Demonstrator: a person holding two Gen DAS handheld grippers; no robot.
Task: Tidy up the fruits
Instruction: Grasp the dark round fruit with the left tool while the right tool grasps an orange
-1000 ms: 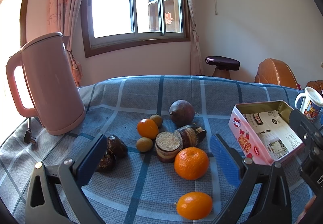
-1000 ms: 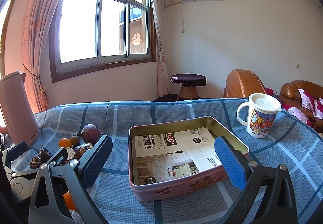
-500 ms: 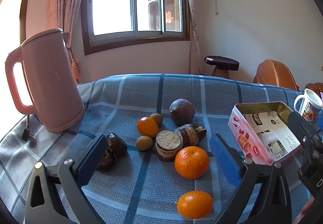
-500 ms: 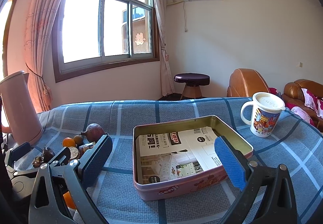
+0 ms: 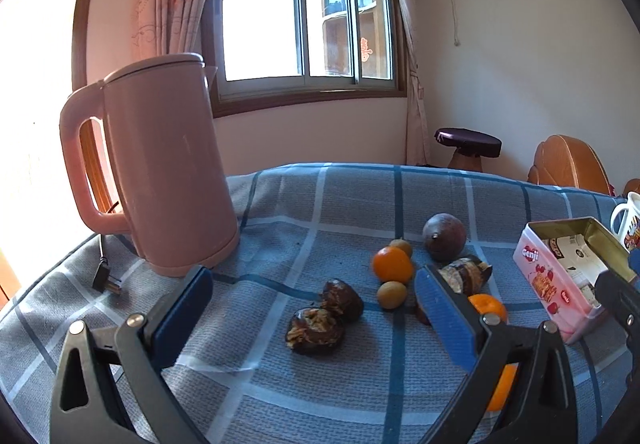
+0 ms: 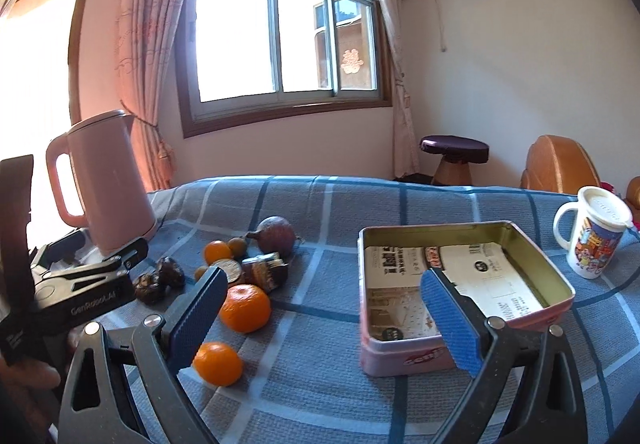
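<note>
My left gripper (image 5: 312,276) is open low over the blue checked cloth. Two dark wrinkled fruits (image 5: 340,298) lie just beyond and between its fingers, untouched. Past them are a small orange (image 5: 392,264), a round green-brown fruit (image 5: 391,294), a purple passion fruit (image 5: 444,238) and a dark cut piece (image 5: 466,276). My right gripper (image 6: 324,278) hovers between the fruit pile and the open pink tin (image 6: 460,356). Its jaws are closing with only cloth between them. A large orange (image 6: 244,308) lies beside its left finger, with a smaller orange (image 6: 218,364) nearer.
A pink kettle (image 5: 168,172) stands at the left back of the table, its plug (image 5: 106,280) lying on the cloth. A lidded printed mug (image 6: 596,236) stands right of the tin. A stool and wooden chairs stand behind the table.
The left view has swung left: the kettle looms larger and the dark fruits now sit between the fingers. The right view has turned left too, bringing the fruit pile in and shifting the tin right.
</note>
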